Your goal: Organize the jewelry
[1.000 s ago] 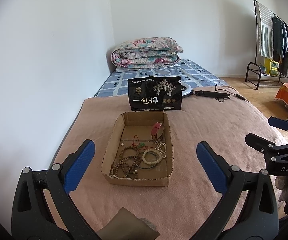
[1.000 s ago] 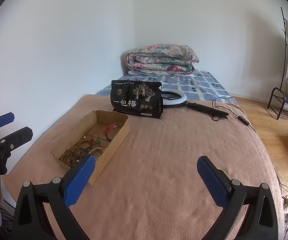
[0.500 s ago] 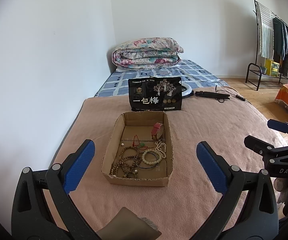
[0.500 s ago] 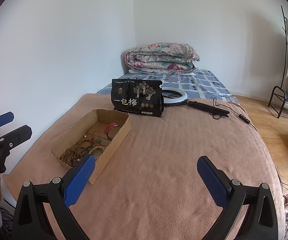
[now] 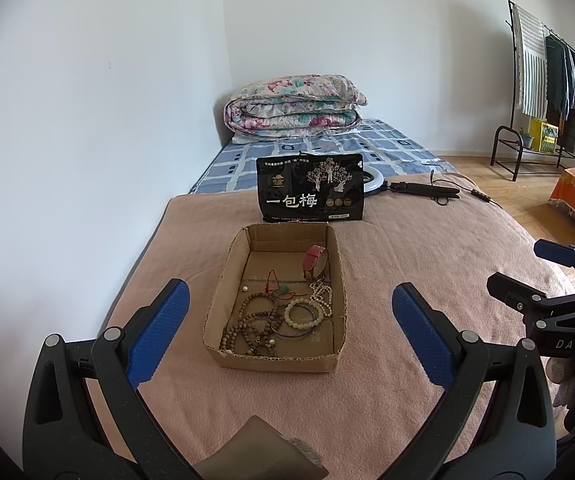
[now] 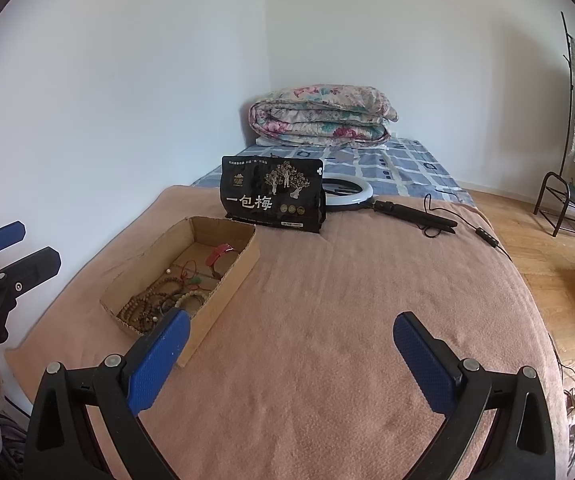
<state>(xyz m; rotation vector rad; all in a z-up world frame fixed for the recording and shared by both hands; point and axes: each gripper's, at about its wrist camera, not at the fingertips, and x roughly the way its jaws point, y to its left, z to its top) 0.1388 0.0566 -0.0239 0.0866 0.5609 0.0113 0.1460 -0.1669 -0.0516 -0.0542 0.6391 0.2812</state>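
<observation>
A shallow cardboard box lies on the pink blanket. It holds brown bead strings, a pale bead bracelet, a white pearl strand, a red cord with a green stone and a red-strapped watch. My left gripper hovers open in front of the box with nothing between its fingers. My right gripper is open over bare blanket, to the right of the box, holding nothing.
A black snack pouch stands behind the box. A ring light with handle and cable lies beyond it. A folded floral quilt sits at the bed's head. A wall runs along the left. A clothes rack stands far right.
Both views shift only slightly. The right gripper has crept a little forward toward the box. Both grippers stay open.
</observation>
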